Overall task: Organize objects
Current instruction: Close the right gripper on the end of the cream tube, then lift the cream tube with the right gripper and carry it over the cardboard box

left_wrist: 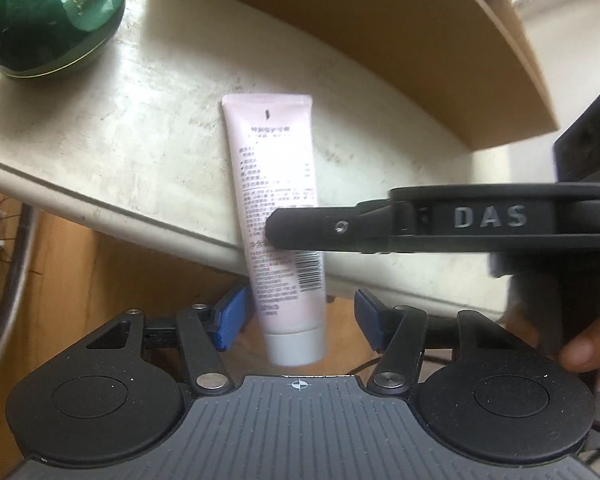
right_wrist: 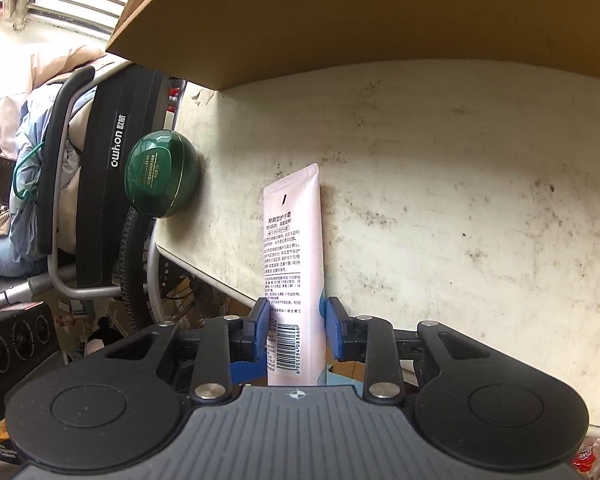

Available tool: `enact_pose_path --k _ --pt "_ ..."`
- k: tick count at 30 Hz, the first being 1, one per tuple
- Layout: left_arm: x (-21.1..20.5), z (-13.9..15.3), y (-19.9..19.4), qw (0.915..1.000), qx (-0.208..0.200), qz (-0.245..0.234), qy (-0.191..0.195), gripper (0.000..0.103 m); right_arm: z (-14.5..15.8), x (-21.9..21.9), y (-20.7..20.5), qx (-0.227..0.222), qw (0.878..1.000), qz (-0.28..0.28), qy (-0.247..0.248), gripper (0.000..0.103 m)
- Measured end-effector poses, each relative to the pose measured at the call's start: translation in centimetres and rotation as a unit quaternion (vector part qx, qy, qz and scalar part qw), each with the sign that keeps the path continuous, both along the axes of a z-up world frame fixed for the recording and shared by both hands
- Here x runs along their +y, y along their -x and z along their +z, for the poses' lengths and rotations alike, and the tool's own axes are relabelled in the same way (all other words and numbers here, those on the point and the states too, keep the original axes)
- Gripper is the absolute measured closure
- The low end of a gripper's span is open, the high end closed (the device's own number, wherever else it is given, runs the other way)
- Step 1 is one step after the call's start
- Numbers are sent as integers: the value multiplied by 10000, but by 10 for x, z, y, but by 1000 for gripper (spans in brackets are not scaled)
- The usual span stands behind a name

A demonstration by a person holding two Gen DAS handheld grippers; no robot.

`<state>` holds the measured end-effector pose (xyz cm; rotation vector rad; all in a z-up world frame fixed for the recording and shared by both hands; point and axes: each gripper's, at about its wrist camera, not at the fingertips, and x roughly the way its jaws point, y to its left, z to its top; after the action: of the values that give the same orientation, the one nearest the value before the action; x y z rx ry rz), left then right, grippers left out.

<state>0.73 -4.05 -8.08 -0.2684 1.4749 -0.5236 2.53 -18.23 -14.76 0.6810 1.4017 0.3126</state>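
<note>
A pale pink hand cream tube (left_wrist: 276, 184) with a white cap is held out over the white table's near edge. In the right wrist view my right gripper (right_wrist: 296, 330) is shut on the tube (right_wrist: 294, 256) near its barcode end, blue pads on both sides. From the left wrist view the right gripper's black body (left_wrist: 440, 224) comes in from the right across the tube. My left gripper (left_wrist: 296, 320) is open, its blue pads either side of the tube's cap end without touching it.
A green oval case (left_wrist: 56, 16) lies at the table's left back; it also shows in the right wrist view (right_wrist: 162, 176). A cardboard box (left_wrist: 380, 28) stands at the back. The worn white table (right_wrist: 460, 220) ends just before the grippers. Chairs and clutter sit to the left.
</note>
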Motion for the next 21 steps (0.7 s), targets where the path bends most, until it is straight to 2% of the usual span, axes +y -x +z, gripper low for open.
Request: enact_pose_path --k 4,5,7,9,17,18,21 --pt "-6 -3 0 10000 13 -17 -89 48 -3 -3 -1 90 9999 -25 -117 71" --pt "-7 -3 -12 9999 21 -8 -100 49 -4 -4 0 119 9998 -49 -156 71" --pt "-11 -4 -15 9999 22 -9 -137 62 -5 -5 1 166 9996 -79 -218 71" --pt "-15 -5 -12 9996 -14 -56 -261 67 -7 -5 4 214 9993 -111 -270 72" --pt "-19 -3 3 9996 23 -29 -280 67 -9 -9 17 391 9981 -204 -430 71" --pt "-4 -1 1 9996 38 -29 -267 68 -11 -9 18 451 9974 -259 -495 71" --pt "0 -1 0 9997 159 48 -179 68 -16 -10 21 562 9954 -419 -660 70"
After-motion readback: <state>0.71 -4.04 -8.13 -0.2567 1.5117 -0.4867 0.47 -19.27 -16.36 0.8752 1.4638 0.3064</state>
